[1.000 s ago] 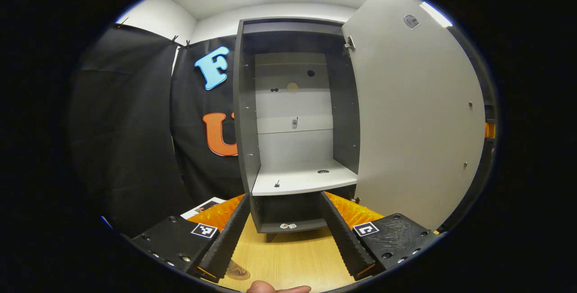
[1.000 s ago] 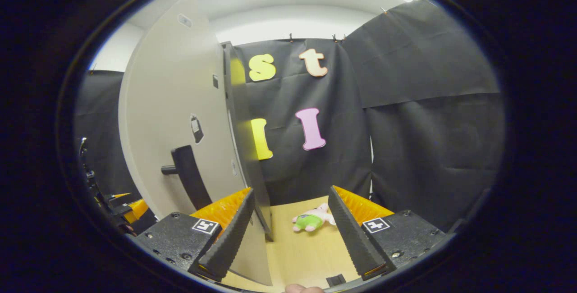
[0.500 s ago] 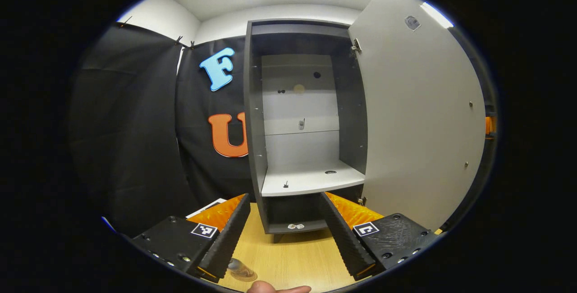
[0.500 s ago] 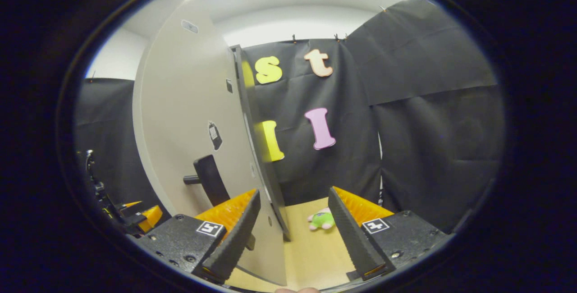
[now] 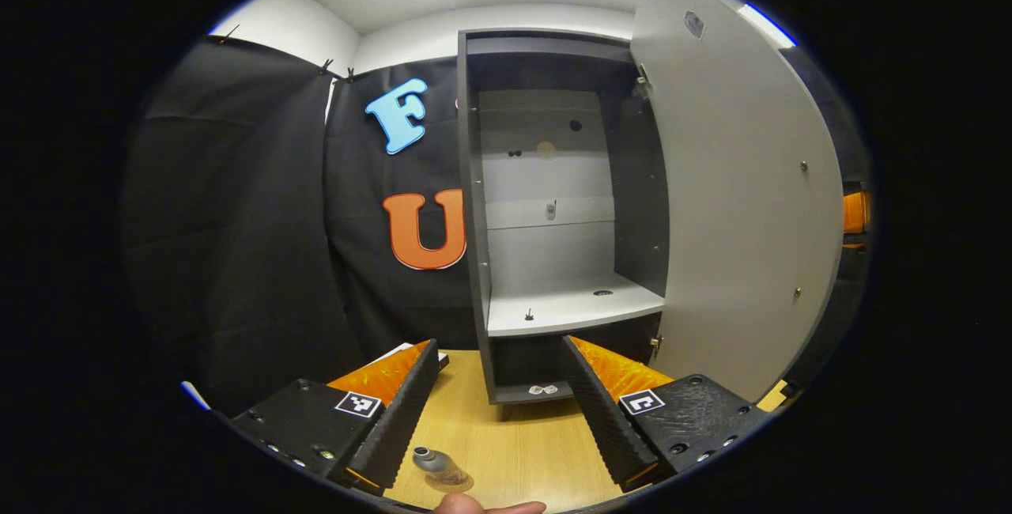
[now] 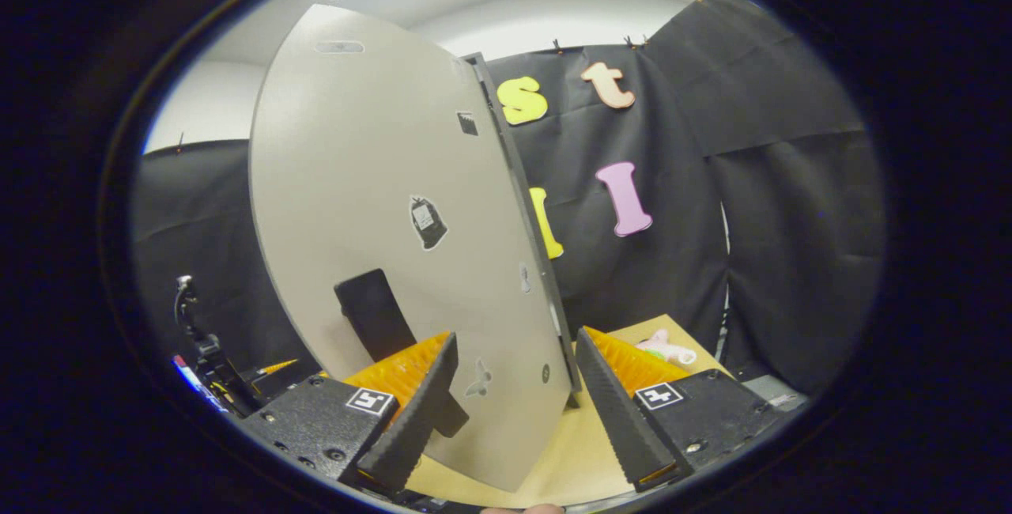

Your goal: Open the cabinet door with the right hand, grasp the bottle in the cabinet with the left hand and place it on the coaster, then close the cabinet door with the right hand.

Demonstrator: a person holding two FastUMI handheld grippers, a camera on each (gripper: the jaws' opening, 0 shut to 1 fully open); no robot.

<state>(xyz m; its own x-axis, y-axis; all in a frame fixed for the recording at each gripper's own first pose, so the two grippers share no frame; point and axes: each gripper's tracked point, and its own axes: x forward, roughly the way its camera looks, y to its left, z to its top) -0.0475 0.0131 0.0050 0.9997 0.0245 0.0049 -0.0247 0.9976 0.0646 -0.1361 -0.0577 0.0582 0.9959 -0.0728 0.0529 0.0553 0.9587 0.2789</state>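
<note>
The dark grey cabinet (image 5: 474, 205) stands open on the wooden table, its pale door (image 5: 735, 205) swung out to the right. A small clear bottle (image 5: 432, 461) with a grey cap stands on a round coaster (image 5: 451, 484), close by the left gripper's left finger. My left gripper (image 5: 498, 411) is open and holds nothing; it points at the cabinet's lower part. In the right gripper view the door's outer face (image 6: 371, 182) is close ahead, and its black handle (image 6: 371, 310) sits behind the left finger. My right gripper (image 6: 514, 403) is open, with the door's lower edge between its fingers.
A light shelf (image 5: 569, 312) crosses the cabinet inside. A pink and green plush toy (image 6: 666, 346) lies on the table (image 6: 553, 474) beyond the door. A dark stand with cables (image 6: 198, 340) shows at the lower left. A person's fingertip (image 5: 486, 507) shows at the bottom edge.
The left gripper has drawn back and turned left, so the bottle and coaster came into view. The right gripper has turned toward the door's outer face and come closer to the handle.
</note>
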